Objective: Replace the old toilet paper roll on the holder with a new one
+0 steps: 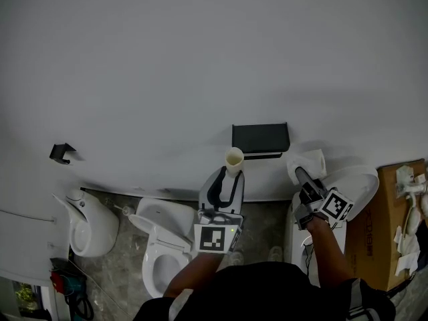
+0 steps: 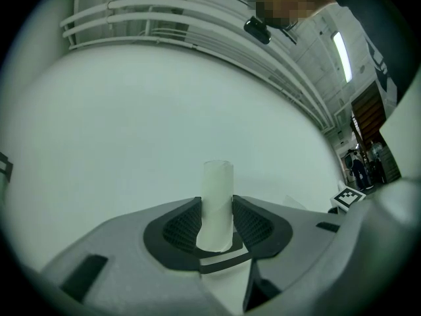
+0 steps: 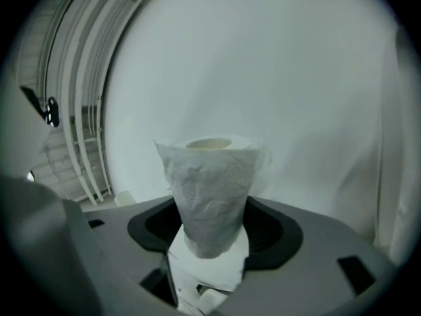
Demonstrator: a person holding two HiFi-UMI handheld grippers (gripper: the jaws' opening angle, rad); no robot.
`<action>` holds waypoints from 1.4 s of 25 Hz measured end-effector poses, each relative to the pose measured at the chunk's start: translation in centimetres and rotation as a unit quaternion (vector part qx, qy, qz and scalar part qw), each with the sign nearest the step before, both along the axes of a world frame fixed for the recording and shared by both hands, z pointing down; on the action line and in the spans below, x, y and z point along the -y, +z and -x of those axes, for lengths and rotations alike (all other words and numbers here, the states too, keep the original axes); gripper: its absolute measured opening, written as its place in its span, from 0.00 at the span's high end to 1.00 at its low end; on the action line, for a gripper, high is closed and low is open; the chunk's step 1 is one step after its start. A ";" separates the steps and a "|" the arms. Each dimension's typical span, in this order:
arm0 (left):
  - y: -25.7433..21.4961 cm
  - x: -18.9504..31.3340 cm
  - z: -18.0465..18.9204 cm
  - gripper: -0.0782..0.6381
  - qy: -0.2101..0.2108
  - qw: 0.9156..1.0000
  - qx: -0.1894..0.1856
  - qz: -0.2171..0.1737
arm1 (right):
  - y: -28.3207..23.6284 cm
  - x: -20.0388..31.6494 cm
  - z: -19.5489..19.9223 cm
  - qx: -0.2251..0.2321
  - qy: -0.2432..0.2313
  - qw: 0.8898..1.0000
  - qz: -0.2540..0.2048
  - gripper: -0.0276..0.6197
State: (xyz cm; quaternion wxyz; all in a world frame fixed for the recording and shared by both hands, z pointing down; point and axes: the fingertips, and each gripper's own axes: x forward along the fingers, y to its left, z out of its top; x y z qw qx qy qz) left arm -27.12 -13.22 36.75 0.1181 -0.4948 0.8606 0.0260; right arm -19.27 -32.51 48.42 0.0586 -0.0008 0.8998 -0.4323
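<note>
Head view: cardboard tube [image 1: 234,160] near holder [image 1: 261,138] edge.

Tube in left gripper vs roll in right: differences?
The tube is bare, thin cardboard; the roll is fatter, wound with crinkled white paper. The tube sits in the left gripper, the roll in the right gripper. Both are clamped, sticking out past the jaws.

Cardboard tube [image 1: 234,160] and white paper roll [image 1: 310,162] hover near the black wall holder [image 1: 261,138]'s lower corners.

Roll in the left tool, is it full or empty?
Empty: the left tool holds a bare, thin cardboard tube with no paper wound round it.
</note>
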 end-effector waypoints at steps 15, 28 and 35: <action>0.7 -0.9 0.3 0.69 -0.025 1.000 -0.006 0.007 | 4.5 3.3 2.1 0.055 0.035 0.955 0.288 0.53; 1.7 -2.5 1.1 0.69 -0.055 0.997 -0.027 0.053 | 4.5 1.5 4.7 0.030 0.012 0.961 0.276 0.53; 0.7 -4.5 2.6 0.69 -0.070 0.997 -0.006 0.006 | 4.5 -1.2 7.4 0.020 -0.012 0.960 0.279 0.53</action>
